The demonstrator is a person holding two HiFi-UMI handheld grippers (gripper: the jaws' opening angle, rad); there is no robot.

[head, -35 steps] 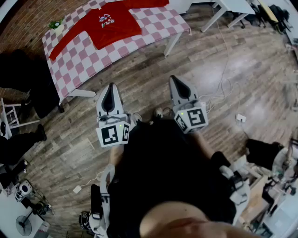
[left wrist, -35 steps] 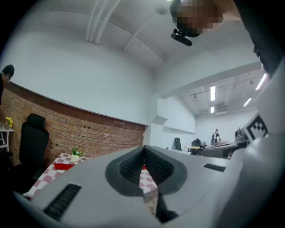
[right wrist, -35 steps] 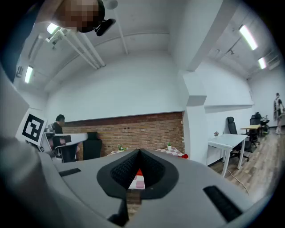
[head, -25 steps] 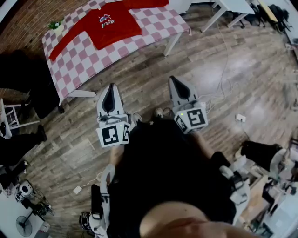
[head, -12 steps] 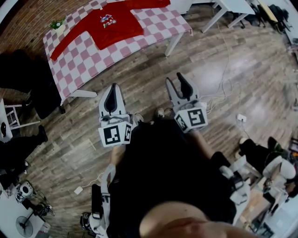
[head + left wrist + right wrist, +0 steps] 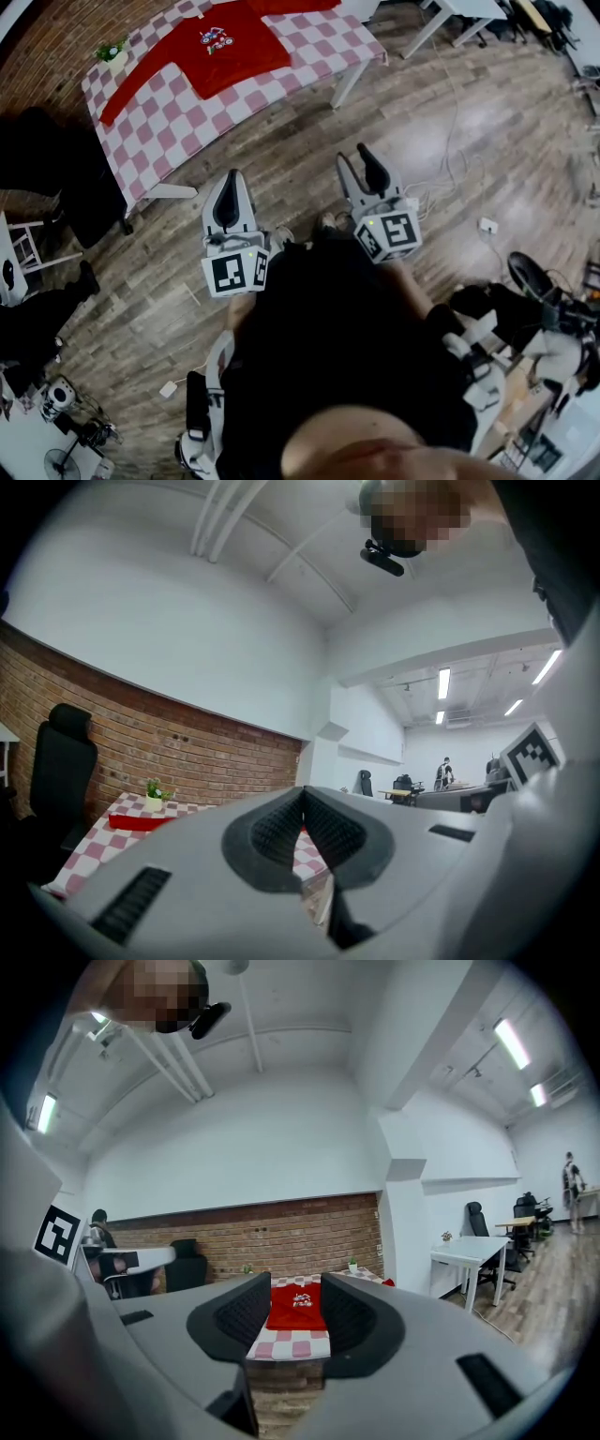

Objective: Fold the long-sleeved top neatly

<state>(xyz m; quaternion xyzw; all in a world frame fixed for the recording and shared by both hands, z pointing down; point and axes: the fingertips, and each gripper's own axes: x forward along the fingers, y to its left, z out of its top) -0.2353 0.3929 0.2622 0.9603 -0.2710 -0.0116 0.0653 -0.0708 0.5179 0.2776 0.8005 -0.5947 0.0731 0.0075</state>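
Note:
A red long-sleeved top [image 6: 220, 52] with a small print on its chest lies spread flat on a red-and-white checked table [image 6: 309, 58] at the top of the head view. The same red top [image 6: 296, 1306] shows far off between the right jaws. Both grippers hang over the wooden floor, well short of the table. My left gripper [image 6: 229, 180] is shut with nothing in it, its pads pressed together [image 6: 302, 803]. My right gripper [image 6: 355, 156] stands open and empty; its jaws have just been opening.
A small potted plant [image 6: 111, 50] stands at the table's far left corner. A dark chair [image 6: 66, 187] sits left of the table. White desks [image 6: 450, 14] stand at the back right. Cables and a white plug [image 6: 486, 225] lie on the floor to the right.
The right gripper's jaws have swung apart from shut to wide open. Both grippers have drifted slightly forward toward the table. The left jaws stay shut.

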